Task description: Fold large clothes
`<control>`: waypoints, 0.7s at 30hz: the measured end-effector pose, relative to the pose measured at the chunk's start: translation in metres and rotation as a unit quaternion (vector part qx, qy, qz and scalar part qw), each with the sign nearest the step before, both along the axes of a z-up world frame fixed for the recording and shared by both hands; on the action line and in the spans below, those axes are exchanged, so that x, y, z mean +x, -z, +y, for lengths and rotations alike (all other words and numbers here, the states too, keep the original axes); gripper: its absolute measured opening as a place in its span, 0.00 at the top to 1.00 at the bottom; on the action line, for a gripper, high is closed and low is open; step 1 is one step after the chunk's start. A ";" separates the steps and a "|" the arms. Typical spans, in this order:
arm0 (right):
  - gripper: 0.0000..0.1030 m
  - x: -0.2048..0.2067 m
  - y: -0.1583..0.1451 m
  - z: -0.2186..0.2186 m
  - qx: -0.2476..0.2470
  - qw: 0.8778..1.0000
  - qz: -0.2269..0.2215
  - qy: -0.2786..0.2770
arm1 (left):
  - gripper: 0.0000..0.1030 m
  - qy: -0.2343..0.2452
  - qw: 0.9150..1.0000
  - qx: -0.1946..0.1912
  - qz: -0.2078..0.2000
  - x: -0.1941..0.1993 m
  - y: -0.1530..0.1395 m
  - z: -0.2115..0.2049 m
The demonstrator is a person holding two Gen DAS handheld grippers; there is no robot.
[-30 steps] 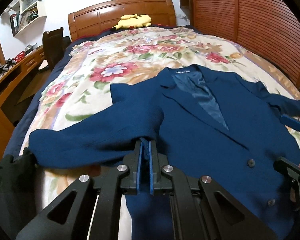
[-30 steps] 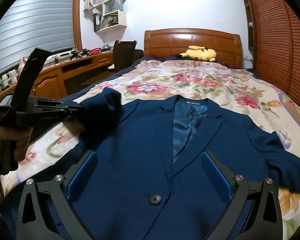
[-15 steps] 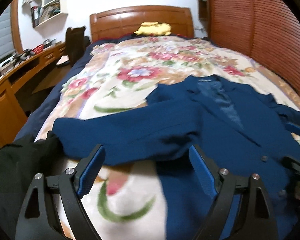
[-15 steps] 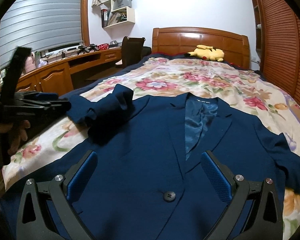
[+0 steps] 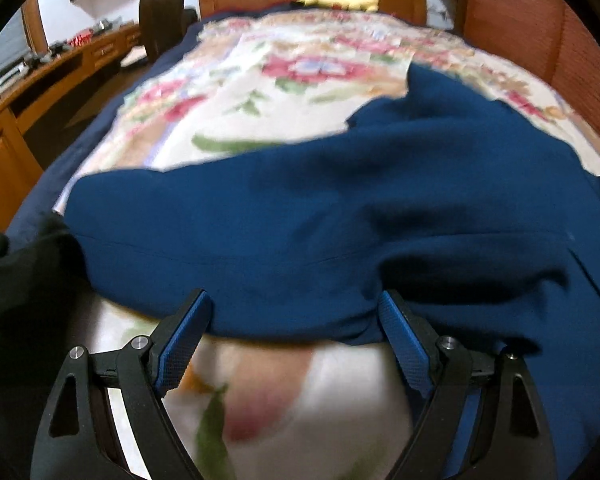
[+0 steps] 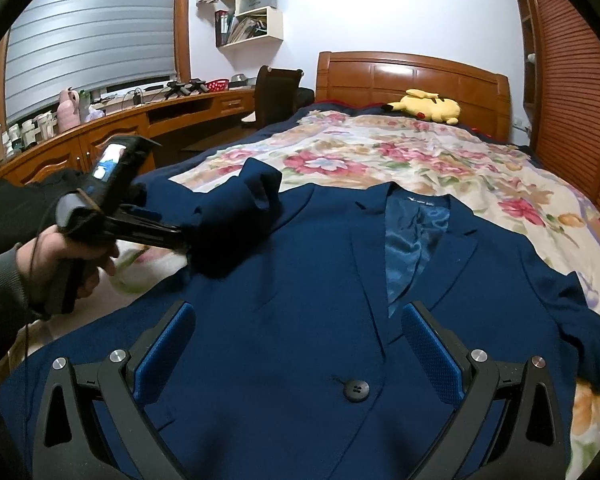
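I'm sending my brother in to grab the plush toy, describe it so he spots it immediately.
Go to the wooden headboard at the far end of the bed with the floral bedspread. The yellow plush toy lies right in front of it, the only bright yellow thing there, far from the navy blue blazer.

Left wrist view motion-blurred; blazer (image 6: 320, 300) hem cut off below, sleeve cuff (image 6: 228, 236) bunched, unclear.
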State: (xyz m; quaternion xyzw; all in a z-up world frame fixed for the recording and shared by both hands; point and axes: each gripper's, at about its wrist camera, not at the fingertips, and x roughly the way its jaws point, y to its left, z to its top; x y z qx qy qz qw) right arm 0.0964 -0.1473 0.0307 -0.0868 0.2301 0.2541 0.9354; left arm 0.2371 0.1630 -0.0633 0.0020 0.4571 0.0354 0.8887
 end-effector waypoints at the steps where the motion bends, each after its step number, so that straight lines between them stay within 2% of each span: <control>1: 0.01 0.000 0.000 0.000 0.000 1.000 0.000 0.000 | 0.16 0.000 1.000 -0.007 0.010 0.005 0.005 0.001; 4: 0.00 0.000 0.000 -0.001 0.000 1.000 0.000 0.000 | 0.17 -0.005 0.999 -0.032 0.015 0.009 0.009 0.007; 5: 0.00 0.000 0.000 0.000 0.000 1.000 0.000 0.000 | 0.24 -0.005 0.999 -0.038 0.015 0.010 0.010 0.008; 6: 0.00 0.000 0.000 0.000 -0.001 1.000 0.000 0.000 | 0.35 -0.002 0.999 -0.041 0.016 0.010 0.009 0.008; 7: 0.00 0.000 0.000 0.000 -0.001 1.000 0.000 -0.001 | 0.42 0.001 0.999 -0.040 0.019 0.009 0.009 0.007; 9: 0.01 0.000 0.000 0.000 -0.003 1.000 -0.001 -0.001 | 0.79 0.010 0.998 -0.050 0.024 0.010 0.007 0.007; 11: 0.01 -0.001 -0.001 0.001 -0.003 1.000 -0.002 -0.001 | 0.93 0.008 0.999 -0.040 0.026 0.009 0.001 0.003; 16: 0.01 -0.005 -0.002 -0.003 -0.004 1.000 -0.005 -0.001 | 0.95 0.013 1.000 -0.019 -0.020 -0.013 -0.033 -0.014; 21: 0.01 -0.015 -0.007 -0.018 -0.006 1.000 -0.014 0.004 | 0.95 0.048 0.996 -0.016 -0.069 -0.049 -0.077 -0.045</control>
